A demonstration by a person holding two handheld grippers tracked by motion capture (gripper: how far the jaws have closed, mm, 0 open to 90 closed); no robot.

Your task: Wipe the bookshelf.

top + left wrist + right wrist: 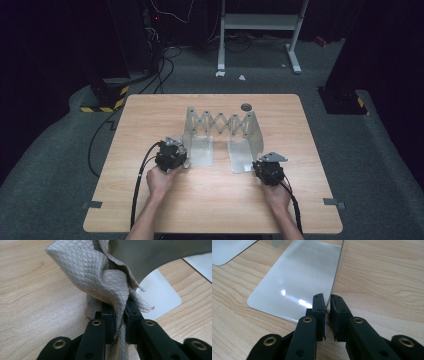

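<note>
The left gripper (119,315) is clamped on a bunched grey cloth (100,280), whose quilted folds rise from between the pads and hang against the left upright plate (150,255) of the metal expanding rack (223,122). In the high view this gripper (181,161) sits at the near-left foot (202,152) of the rack, toward the middle of the desk (150,120), with the cloth just ahead of it and touching the metal.

The right gripper (327,302) is closed on the thin near edge of the right upright plate (338,270), the sheet standing edge-on between the pads, with its flat foot (294,287) lying on the desk to one side. In the high view it (261,167) holds the rack's near-right corner.

The rack's long axis runs left to right across the desk, its scissor lattice (222,121) at the far side. The cloth lies at the left plate, so the left hand (161,181) is the nearer one for wiping; judging by this, the right grip steadies the rack while the cloth moves along that plate.
</note>
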